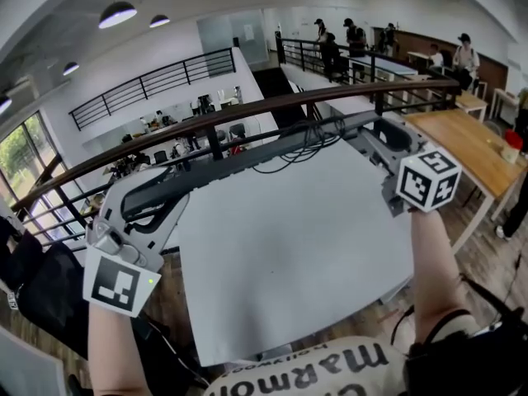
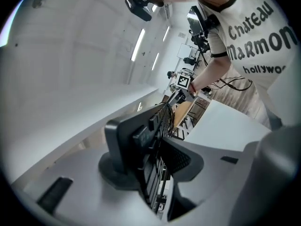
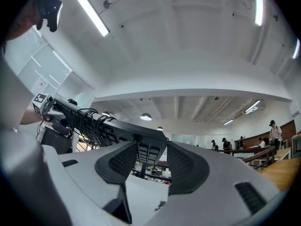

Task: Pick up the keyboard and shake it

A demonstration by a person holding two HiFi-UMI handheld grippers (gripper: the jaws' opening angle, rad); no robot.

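The keyboard [image 1: 239, 162] is a long, slim black slab. In the head view it shows almost edge-on, as a thin dark strip. In the left gripper view it [image 2: 157, 126] runs away end-on with its rows of black keys showing, and in the right gripper view its [image 3: 94, 124] dark key rows show again. A black cable [image 1: 309, 134] hangs in loose loops from the keyboard's long side nearer its right end, and it shows as a tangle [image 3: 89, 121] in the right gripper view. The keyboard is up in the air, touching nothing but the grippers, and it stretches along above the far edge of the white table [image 1: 313, 238], its left end toward the far left corner. The left gripper [image 1: 157, 200] has its fingers [image 2: 122, 145] clamped on the keyboard's left end, one dark pad on each face. The right gripper [image 1: 375, 134] holds the right end the same way, its ribbed fingers [image 3: 186, 166] pressed on either side of the slab. Each gripper carries a marker cube on the person's side. A dark railing [image 1: 165, 77] and other tables lie beyond the table.
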